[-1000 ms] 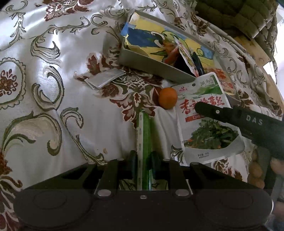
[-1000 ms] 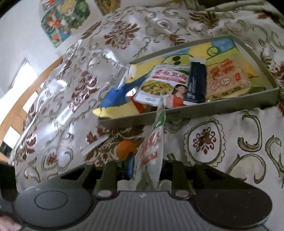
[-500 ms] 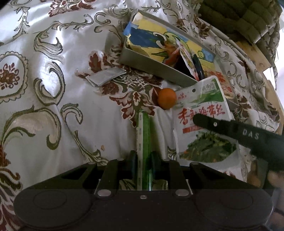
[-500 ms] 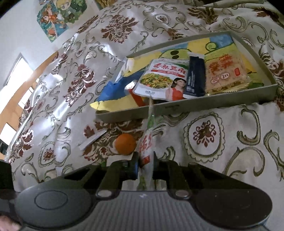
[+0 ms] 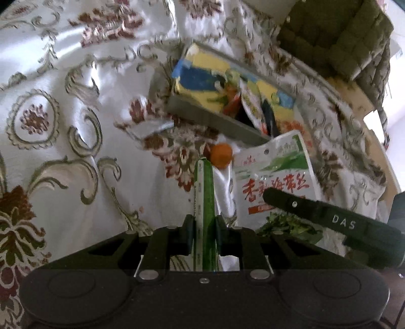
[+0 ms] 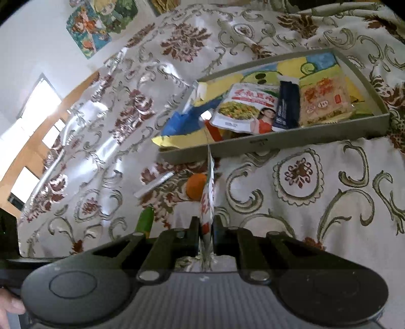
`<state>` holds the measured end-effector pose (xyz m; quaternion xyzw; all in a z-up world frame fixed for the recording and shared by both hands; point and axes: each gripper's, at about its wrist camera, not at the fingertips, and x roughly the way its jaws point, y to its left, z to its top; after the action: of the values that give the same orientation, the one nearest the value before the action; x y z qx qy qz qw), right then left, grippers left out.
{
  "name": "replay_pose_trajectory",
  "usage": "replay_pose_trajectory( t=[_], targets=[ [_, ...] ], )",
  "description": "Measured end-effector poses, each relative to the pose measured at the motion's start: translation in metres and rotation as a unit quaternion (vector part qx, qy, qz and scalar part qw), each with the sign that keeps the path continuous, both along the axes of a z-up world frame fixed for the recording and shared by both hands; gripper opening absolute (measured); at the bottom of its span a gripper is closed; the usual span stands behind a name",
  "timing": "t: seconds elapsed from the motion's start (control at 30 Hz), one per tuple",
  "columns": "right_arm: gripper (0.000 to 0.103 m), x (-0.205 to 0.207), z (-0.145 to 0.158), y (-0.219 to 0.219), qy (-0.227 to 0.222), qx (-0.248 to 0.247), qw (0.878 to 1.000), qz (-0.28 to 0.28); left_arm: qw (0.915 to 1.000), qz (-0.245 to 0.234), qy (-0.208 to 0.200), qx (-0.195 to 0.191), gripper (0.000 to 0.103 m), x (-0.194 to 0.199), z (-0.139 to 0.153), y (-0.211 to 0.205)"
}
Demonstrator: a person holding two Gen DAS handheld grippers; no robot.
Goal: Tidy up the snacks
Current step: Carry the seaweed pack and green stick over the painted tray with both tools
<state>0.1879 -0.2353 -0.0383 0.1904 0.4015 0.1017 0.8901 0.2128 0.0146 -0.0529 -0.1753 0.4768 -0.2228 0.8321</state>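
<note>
My left gripper (image 5: 203, 227) is shut on a green stick packet (image 5: 203, 192) that points away over the patterned cloth. In the right wrist view, my right gripper (image 6: 206, 227) is shut on a white seaweed snack packet (image 6: 208, 200), seen edge-on and hanging above the cloth. The left wrist view shows that packet's face (image 5: 273, 172) with one of the right gripper's fingers (image 5: 316, 215) across it. Behind stands a grey tray (image 6: 278, 144) holding a packet with a printed picture (image 6: 243, 108), a dark blue stick (image 6: 287, 106) and a cracker packet (image 6: 324, 101).
An orange ball (image 6: 195, 186) and a silver sachet (image 6: 154, 186) lie on the cloth just in front of the tray. A green cushion (image 5: 336, 38) sits beyond the table's far edge. Posters (image 6: 98, 22) hang on the wall. A person's fingers (image 6: 10, 307) show at the lower left.
The right gripper's jaws have closed onto the seaweed packet and lifted it edge-on. The left gripper has risen a little with the green stick still in it.
</note>
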Motion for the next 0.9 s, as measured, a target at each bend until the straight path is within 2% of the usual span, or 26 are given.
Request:
replay_pose_trajectory(
  t=[0.2,0.53,0.7,0.9],
  targets=[
    [0.011,0.001,0.013,0.002,-0.035,0.031,0.999,0.005,0.9975,0.031,-0.055,-0.033,0.018,-0.005,0.02,0.006],
    [0.011,0.01,0.023,-0.015,-0.054,0.085,0.995,-0.001,0.9954,0.042,-0.08,-0.032,0.018,0.015,0.042,-0.001],
    [0.011,0.026,0.039,-0.03,-0.07,0.079,0.994,0.018,0.9939,0.046,-0.091,-0.041,0.018,0.036,0.056,-0.01],
    [0.011,0.052,0.034,-0.056,-0.081,0.065,0.995,0.0,0.9932,0.039,-0.104,-0.036,0.018,0.067,0.06,-0.035]
  ],
)
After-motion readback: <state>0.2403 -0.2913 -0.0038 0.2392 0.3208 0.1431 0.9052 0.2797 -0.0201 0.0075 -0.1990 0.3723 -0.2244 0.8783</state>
